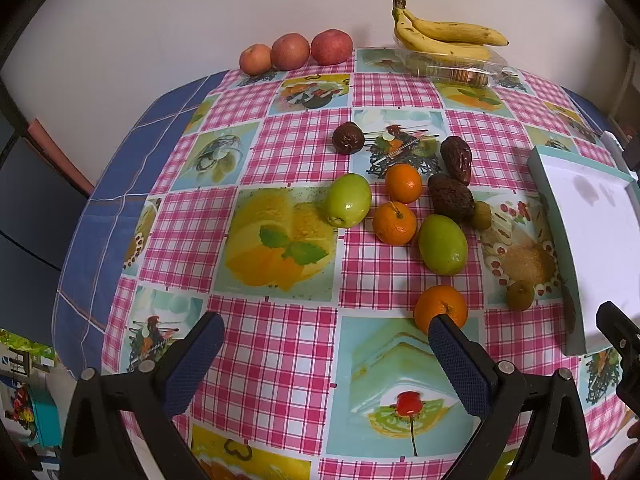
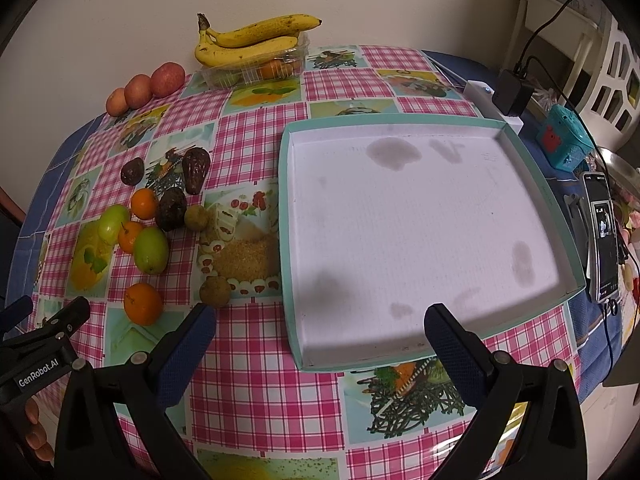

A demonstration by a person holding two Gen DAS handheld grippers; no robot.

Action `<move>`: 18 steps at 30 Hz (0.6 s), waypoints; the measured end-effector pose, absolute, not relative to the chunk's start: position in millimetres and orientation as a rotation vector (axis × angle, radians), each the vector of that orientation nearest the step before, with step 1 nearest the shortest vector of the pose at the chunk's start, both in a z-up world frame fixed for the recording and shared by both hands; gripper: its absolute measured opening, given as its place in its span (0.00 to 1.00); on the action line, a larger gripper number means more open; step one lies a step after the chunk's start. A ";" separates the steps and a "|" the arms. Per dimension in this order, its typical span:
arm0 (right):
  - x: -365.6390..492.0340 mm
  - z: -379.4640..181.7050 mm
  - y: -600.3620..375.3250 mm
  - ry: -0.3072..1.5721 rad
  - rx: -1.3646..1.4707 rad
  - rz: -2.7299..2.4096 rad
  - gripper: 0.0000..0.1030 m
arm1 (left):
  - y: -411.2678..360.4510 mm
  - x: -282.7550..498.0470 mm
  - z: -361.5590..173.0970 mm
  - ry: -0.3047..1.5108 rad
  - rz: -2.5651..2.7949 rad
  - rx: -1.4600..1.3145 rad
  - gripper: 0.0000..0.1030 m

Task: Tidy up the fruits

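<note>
Left tool (image 1: 326, 330): wide, empty, above the counter (image 1: 280, 340).
Orange (image 1: 441, 309): just past its right finger, nearest fruit.
Right tool (image 2: 320, 322): wide, empty, facing the tray (image 2: 286, 200).
Nearer: left.

cloth (image 1: 280, 352): glossy, smooth oilcloth look
tray (image 2: 400, 220): matt white paperboard, stained
banana box (image 2: 256, 68): clear glossy plastic
claw pads (image 2: 452, 344): blue, rough-textured
limes (image 1: 442, 244): shiny skin
</note>
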State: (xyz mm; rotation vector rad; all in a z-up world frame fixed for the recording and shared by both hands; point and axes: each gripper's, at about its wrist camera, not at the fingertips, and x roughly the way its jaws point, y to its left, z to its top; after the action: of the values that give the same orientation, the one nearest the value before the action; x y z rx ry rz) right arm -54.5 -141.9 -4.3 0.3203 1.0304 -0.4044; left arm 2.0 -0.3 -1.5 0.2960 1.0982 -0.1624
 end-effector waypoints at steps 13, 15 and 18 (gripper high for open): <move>-54.5 -4.1 -141.8 1.029 0.320 -0.404 1.00 | 0.4 1.6 -1.9 1.099 -0.160 0.294 1.00; -54.6 -4.4 -141.7 1.029 0.320 -0.404 1.00 | 0.3 1.7 -1.9 1.098 -0.160 0.293 1.00; -54.6 -4.3 -141.6 1.030 0.320 -0.404 1.00 | 0.4 1.6 -2.1 1.100 -0.160 0.292 1.00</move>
State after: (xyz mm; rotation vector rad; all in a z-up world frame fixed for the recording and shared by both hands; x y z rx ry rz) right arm -54.6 -141.6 -4.3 0.3197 1.0304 -0.4039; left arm 1.6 0.4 -2.1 0.2918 1.0995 -0.1599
